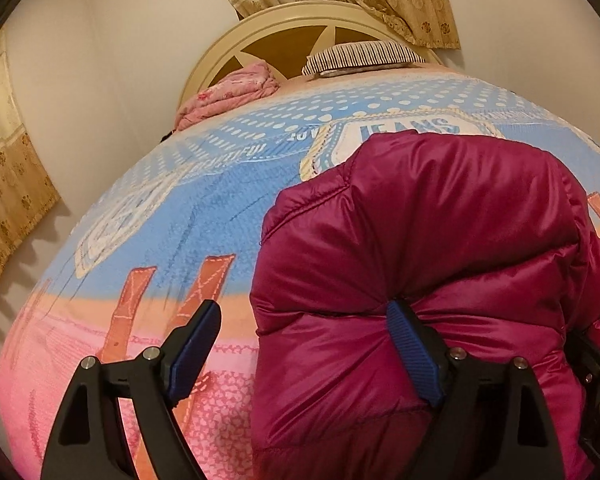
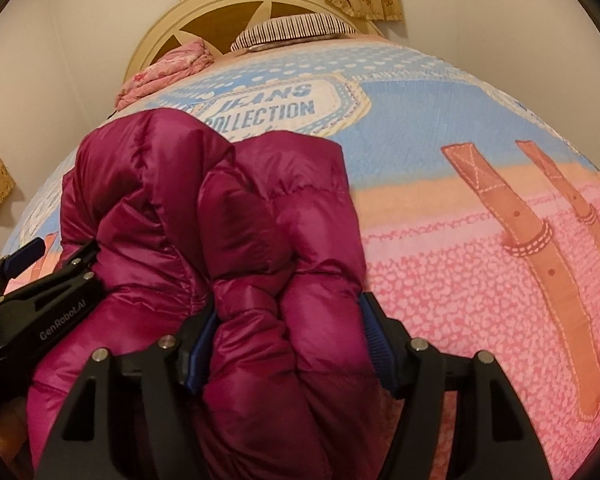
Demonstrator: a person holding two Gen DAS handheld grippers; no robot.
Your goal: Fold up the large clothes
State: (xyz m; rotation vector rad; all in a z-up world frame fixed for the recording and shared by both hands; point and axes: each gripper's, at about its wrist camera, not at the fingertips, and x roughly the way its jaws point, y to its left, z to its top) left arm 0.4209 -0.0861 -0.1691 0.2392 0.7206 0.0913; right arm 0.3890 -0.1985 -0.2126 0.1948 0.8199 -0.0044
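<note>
Right wrist: "GenRobot.AI" on left tool; bedspread reads "JEANS COLLECTION"

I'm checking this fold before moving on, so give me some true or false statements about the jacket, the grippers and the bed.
1. The right gripper is clamped on a bunched part of the maroon puffer jacket. True.
2. The left gripper is shut tight on fabric. False: its fingers stand apart, only one touching the jacket.
3. The jacket lies on bare floor. False: it lies on the printed bedspread.
4. A striped pillow lies by the headboard. True.
</note>
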